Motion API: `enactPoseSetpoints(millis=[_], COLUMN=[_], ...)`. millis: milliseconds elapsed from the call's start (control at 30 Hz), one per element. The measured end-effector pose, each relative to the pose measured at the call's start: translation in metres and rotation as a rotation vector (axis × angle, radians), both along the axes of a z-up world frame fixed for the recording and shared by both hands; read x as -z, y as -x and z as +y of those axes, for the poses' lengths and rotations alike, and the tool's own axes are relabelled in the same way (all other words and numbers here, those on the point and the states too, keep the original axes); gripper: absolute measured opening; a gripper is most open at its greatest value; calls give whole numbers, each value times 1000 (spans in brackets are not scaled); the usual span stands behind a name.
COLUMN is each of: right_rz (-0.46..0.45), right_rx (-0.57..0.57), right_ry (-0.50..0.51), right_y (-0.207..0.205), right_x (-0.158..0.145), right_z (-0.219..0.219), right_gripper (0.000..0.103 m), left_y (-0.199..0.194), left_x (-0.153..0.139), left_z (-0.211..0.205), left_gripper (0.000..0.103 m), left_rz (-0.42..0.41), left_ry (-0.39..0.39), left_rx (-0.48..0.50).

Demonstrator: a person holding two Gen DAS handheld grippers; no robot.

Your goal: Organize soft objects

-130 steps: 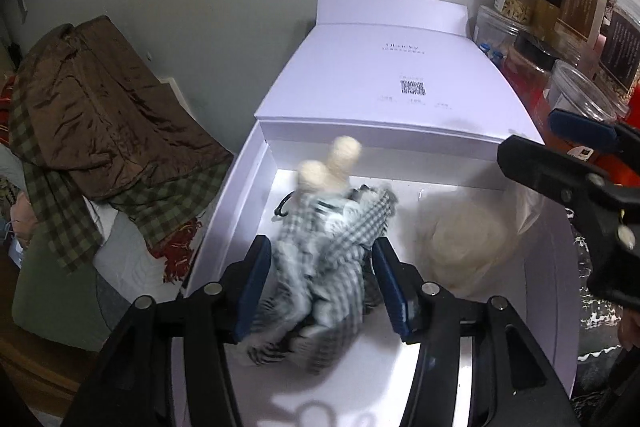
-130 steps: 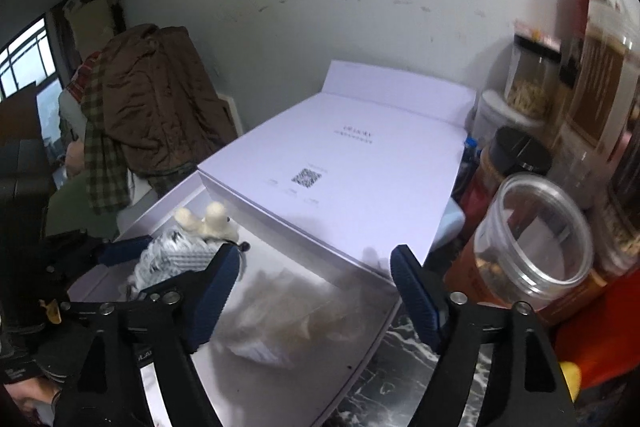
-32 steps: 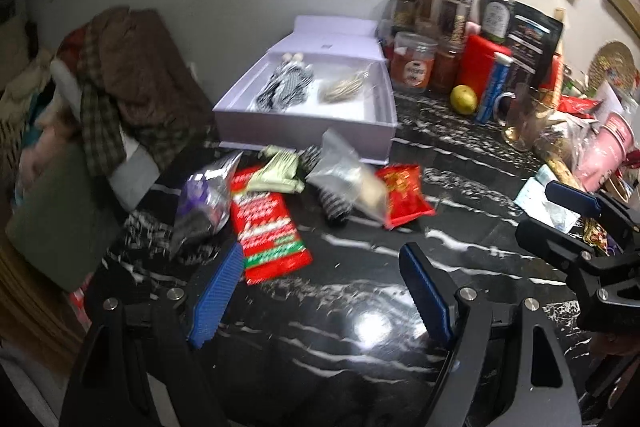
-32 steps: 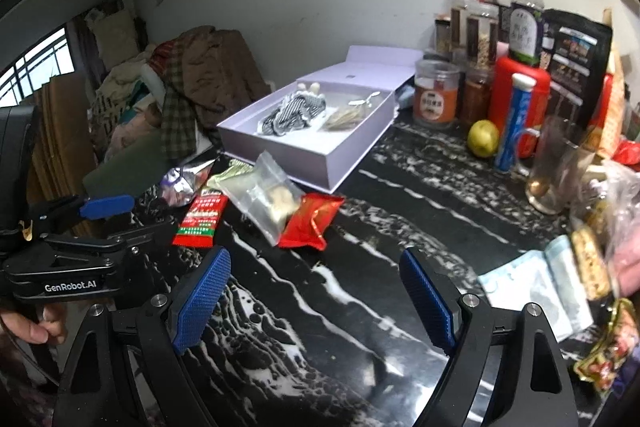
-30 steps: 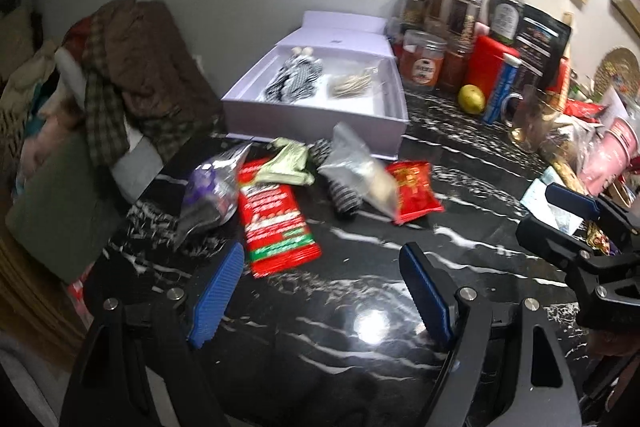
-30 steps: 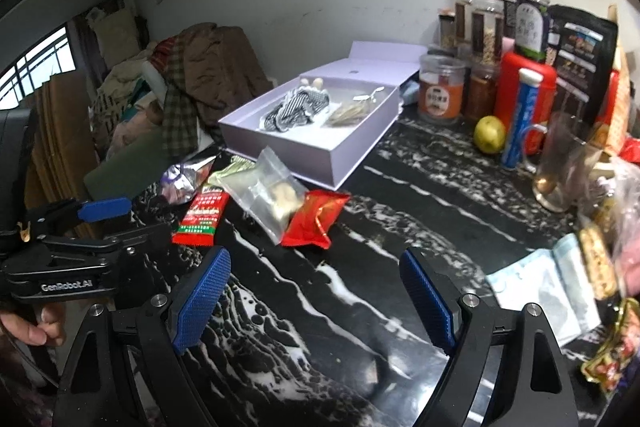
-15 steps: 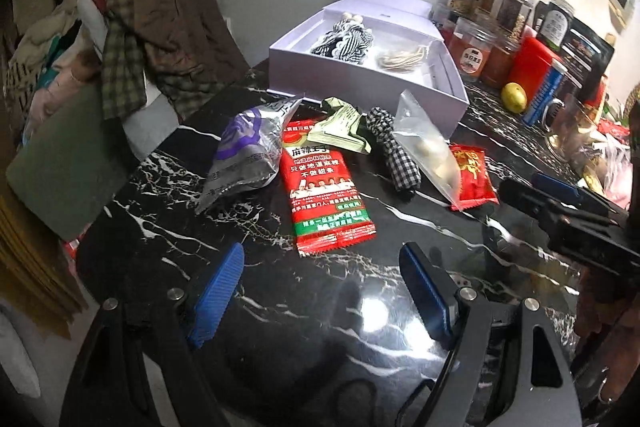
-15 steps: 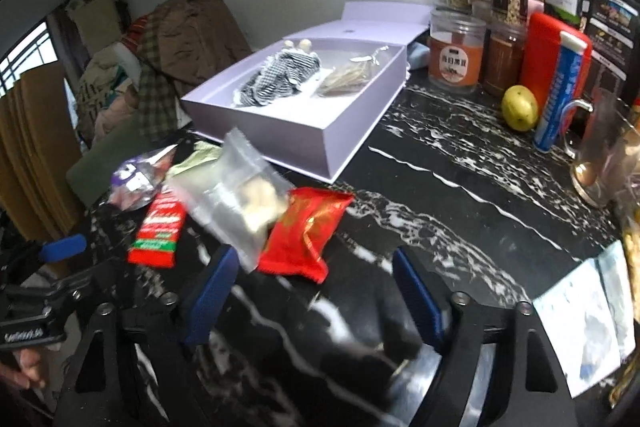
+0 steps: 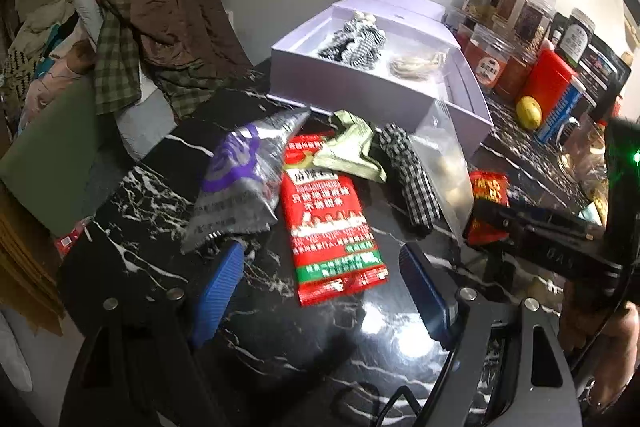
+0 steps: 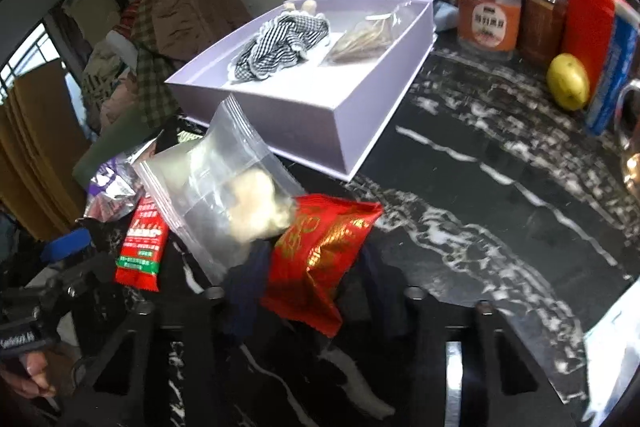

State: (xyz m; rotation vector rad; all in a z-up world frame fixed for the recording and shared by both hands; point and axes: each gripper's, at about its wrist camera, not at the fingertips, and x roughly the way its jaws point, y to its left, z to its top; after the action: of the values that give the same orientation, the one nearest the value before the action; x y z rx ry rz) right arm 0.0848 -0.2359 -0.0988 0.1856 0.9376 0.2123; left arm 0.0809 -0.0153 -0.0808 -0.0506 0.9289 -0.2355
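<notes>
The left tongs (image 9: 320, 281) hover spread wide above the black marbled tabletop (image 9: 132, 267), their blue pads on either side of the near end of a long red snack packet (image 9: 332, 223), without touching it. The right tongs (image 10: 308, 291) sit low over the tabletop, their two pads flanking the near end of a small red foil pouch (image 10: 320, 247); motion blur hides whether the pads press on it, so I cannot tell if they are pinching.

A clear zip bag (image 10: 220, 191) holding pale lumps lies just left of that pouch and overlaps its edge. In the left wrist view, a rolled black-and-white checked cloth (image 9: 412, 179) lies between the clear bag and a crumpled pale green wrapper (image 9: 352, 151), and a silver and purple foil bag (image 9: 240, 183) rests at the left of the pile, overlapping the long red packet.

Farther back stands an open lavender box (image 9: 360, 99) with its lid folded behind it. Inside, a checked ruffled fabric piece (image 10: 280, 43) lies at the left and a clear bag of straw-coloured strands (image 10: 368, 35) at the right.

At the far right stand jars (image 10: 490, 15), a red canister (image 10: 588, 23) and a lemon (image 10: 568, 81). A heap of brown and checked clothes (image 9: 160, 23) is piled off the tabletop at the left.
</notes>
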Motion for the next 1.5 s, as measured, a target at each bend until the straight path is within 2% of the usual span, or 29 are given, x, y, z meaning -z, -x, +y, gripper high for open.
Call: enactPoseSetpoints(millis=[100,367,733,767,800,833,933,1200,1500], right_rz=[2,17,30,34,35,34,29,34,47], right_rx=[1,28,65,70,75,79,85,80,60], right_ry=[-27,-30,-19,-25,-33,-37,-48,-55,-75], right_y=[1,18,45,46,48,49,53,70,97], right_x=[1,-2,-4,-3,-3,-2,-1,-3,-3], right_z=[-3,-16,-34,-35,-37,-38,-41,-41,-39], right_gripper=[33,33,33,33,33,33,33,33,33], left_y=[-4,-11,-27,-27,-26,-25,-21,10,59], left_x=[-1,11,30,30,29,28,27,23,23], left_z=[2,-12,-26,-27,-28,-28,-30,-36,-58], left_gripper=[80,80,80,75,63,58,54,53,53], left_rz=[0,27,26,20,10,1,-7,27,70], left_ry=[6,-3,-96,-104,-114,-120,-117,-91,-84], left_rx=[-12,9,-4,-1,1,5,23,101,255])
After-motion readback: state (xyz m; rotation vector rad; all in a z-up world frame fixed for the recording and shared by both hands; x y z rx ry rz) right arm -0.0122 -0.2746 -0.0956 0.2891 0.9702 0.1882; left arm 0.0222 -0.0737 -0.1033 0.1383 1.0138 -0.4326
